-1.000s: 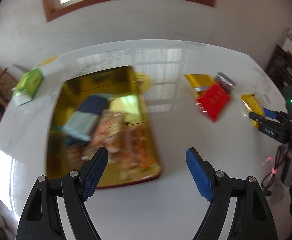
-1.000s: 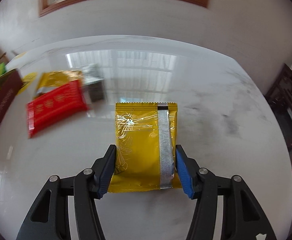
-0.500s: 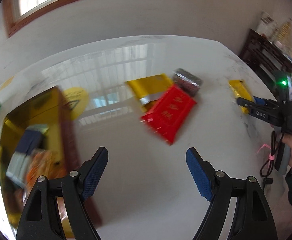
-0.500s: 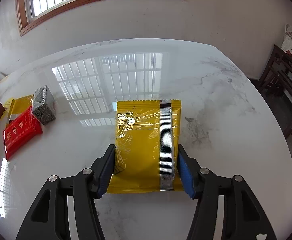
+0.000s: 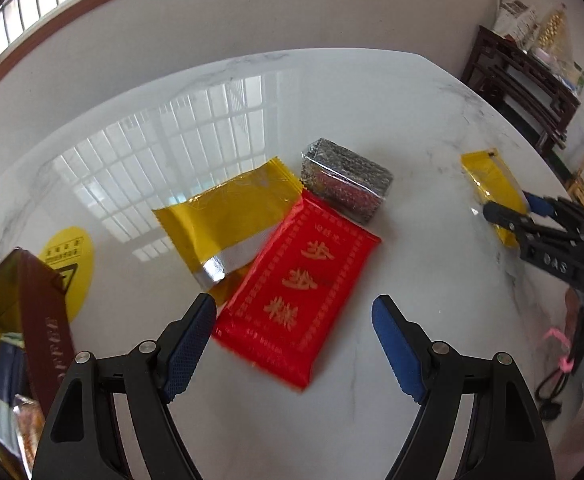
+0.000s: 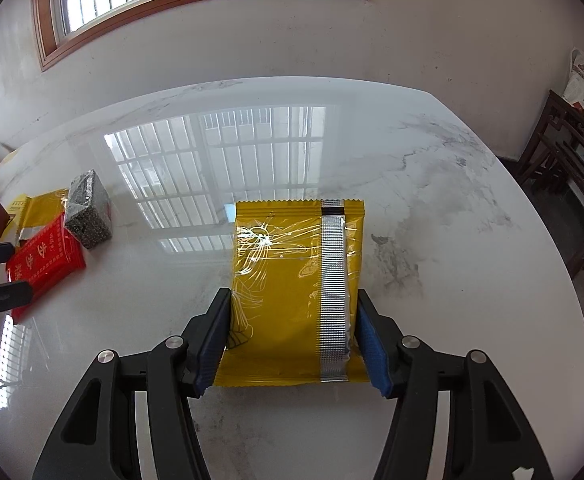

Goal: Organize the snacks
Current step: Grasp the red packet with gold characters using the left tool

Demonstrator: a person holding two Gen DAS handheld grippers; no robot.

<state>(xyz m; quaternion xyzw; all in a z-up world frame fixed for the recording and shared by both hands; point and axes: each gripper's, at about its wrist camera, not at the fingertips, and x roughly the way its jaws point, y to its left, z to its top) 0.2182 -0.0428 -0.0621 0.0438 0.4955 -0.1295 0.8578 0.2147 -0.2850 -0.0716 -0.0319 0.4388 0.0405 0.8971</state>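
Two hand-held grippers: left hand-held gripper point(image 5: 294, 344) gaped over light, crinkly red packet point(image 5: 298, 294); right hand-held gripper point(image 6: 292, 330) pinched my yellow packet point(image 6: 298, 280) by its side edges.

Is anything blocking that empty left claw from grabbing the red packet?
Nothing visible does. The left gripper is open with the red packet right ahead, lying on top of the yellow packet and touching the silver packet.

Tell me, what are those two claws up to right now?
Left gripper open over red packet. Right gripper shut on yellow packet. Nothing blocking.
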